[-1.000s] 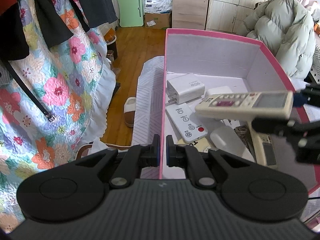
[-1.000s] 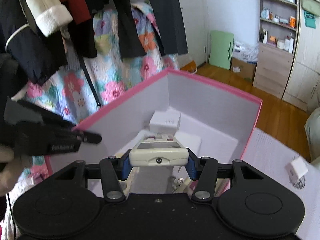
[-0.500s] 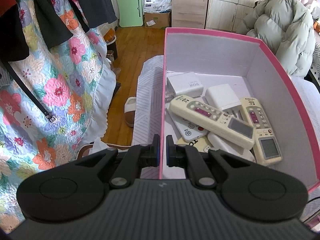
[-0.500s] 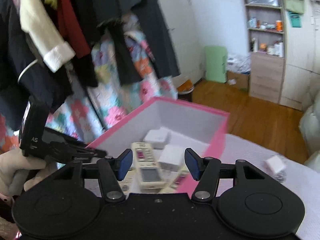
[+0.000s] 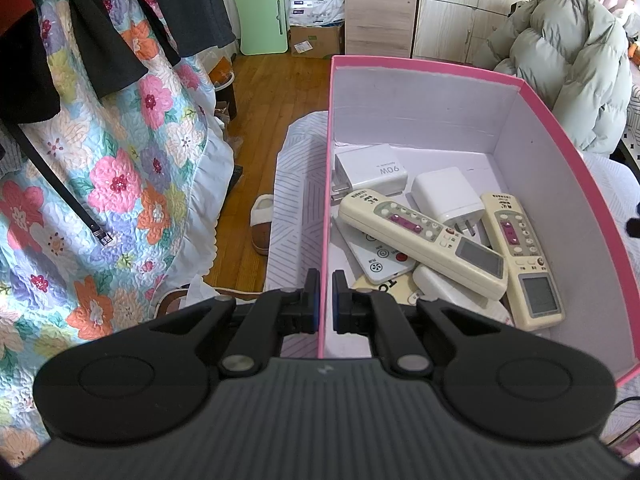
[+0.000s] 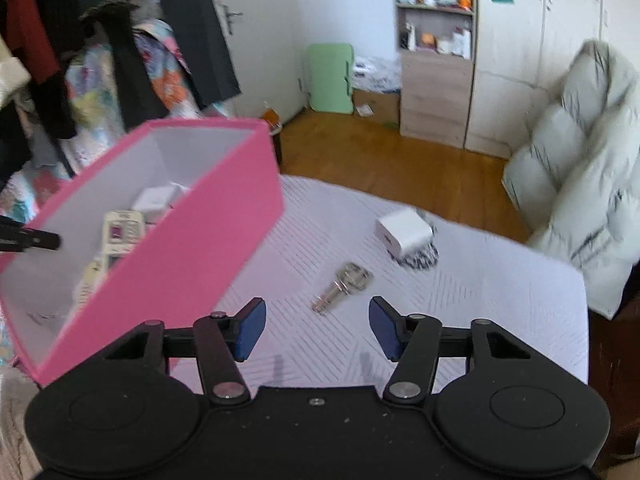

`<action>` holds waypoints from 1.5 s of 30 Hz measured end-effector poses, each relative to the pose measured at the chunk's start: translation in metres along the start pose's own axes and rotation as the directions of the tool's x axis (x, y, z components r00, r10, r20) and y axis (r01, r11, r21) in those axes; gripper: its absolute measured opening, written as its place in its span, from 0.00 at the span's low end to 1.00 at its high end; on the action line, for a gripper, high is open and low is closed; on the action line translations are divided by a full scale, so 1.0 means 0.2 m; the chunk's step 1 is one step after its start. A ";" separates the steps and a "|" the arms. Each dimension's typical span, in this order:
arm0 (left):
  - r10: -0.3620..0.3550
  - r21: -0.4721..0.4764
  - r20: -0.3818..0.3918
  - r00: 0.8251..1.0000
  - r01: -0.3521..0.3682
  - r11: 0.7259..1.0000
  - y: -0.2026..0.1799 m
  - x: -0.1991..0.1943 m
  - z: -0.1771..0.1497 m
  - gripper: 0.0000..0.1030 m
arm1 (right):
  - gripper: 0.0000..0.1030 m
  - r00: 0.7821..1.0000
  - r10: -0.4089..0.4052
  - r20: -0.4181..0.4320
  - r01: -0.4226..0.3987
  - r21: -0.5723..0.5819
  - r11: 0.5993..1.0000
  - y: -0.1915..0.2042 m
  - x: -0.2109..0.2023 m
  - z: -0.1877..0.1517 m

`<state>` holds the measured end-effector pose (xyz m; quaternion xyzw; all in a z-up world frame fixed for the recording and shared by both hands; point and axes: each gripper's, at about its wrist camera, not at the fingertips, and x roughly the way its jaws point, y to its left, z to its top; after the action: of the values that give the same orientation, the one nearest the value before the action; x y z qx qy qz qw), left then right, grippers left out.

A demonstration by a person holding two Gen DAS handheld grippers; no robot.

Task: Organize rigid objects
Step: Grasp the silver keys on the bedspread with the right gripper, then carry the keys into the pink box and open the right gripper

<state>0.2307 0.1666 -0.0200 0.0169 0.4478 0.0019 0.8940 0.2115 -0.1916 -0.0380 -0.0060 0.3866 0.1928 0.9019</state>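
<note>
My left gripper [image 5: 326,300] is shut on the near left wall of the pink box [image 5: 568,152]. Inside lie two cream remotes [image 5: 420,240] [image 5: 520,264], a flat white remote [image 5: 380,258] and two white chargers [image 5: 372,172] [image 5: 448,196]. In the right wrist view my right gripper [image 6: 318,330] is open and empty above the striped bed cover [image 6: 500,312], right of the pink box [image 6: 192,248]. A bunch of keys [image 6: 344,284] lies just ahead of it, and a white charger [image 6: 404,232] on a coiled cable lies farther back.
A floral quilt [image 5: 100,184] and dark clothes hang on the left. A slipper [image 5: 262,224] lies on the wooden floor. A pale green puffer jacket [image 6: 588,168] sits at the bed's right. Wooden cabinets [image 6: 436,88] stand at the back.
My right gripper let go of the cream remote, which now lies in the box. It opened, drew back and swung right over the bed cover. My left gripper has kept its hold.
</note>
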 end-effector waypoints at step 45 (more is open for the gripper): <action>0.003 -0.013 -0.006 1.000 -0.003 1.000 0.00 0.00 0.01 0.05 | 0.05 0.937 0.054 0.345 -0.067 0.025 0.997 0.22 -0.20 0.26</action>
<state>0.2315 0.1661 -0.0194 0.0116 0.4504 0.0062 0.8927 0.2071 -0.1573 0.0325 0.0560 0.2263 0.2116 0.9491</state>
